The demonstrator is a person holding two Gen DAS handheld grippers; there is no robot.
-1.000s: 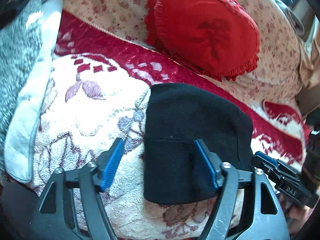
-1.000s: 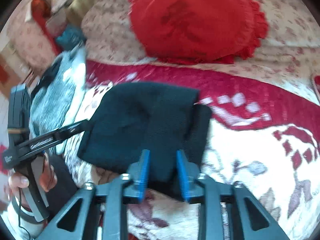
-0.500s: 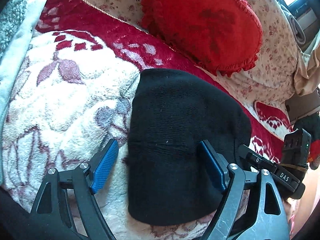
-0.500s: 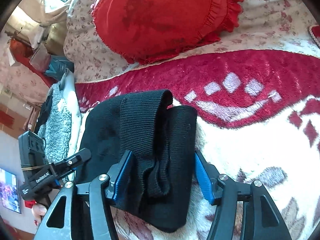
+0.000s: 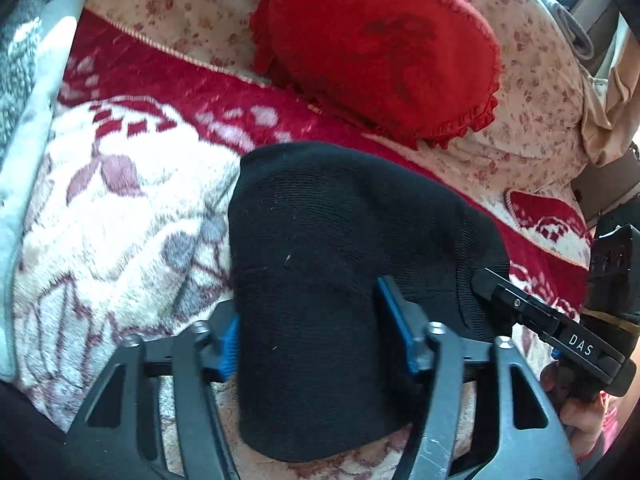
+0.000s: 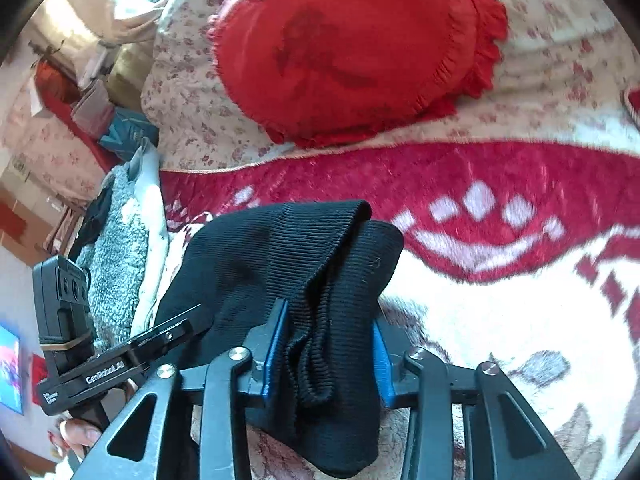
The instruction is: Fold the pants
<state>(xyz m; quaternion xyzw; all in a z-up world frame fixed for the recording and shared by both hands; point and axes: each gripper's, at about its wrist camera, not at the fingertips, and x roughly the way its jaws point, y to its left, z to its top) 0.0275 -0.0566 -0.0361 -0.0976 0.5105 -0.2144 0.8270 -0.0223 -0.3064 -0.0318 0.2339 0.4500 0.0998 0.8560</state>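
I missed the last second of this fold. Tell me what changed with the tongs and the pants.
Both tongs have just been closing on the folded black pants. The left tongs, wide open before, now pinch the near edge. The right tongs, briefly spread, now squeeze the ribbed end. The pants stay folded on the floral blanket; the red cushion is unmoved.

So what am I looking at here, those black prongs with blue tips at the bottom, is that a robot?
No robot: a person holds a hand-held two-finger gripper in each hand, and each picture comes from a camera on one gripper, looking along its fingers. One view is from the left gripper, the other from the right gripper. Folded black pants lie on a red and white flowered blanket, with a red frilled cushion behind. Both grippers have just been closing, and each now has its blue pads pressed on the near edge of the pants. In each view, the other gripper shows at the side.
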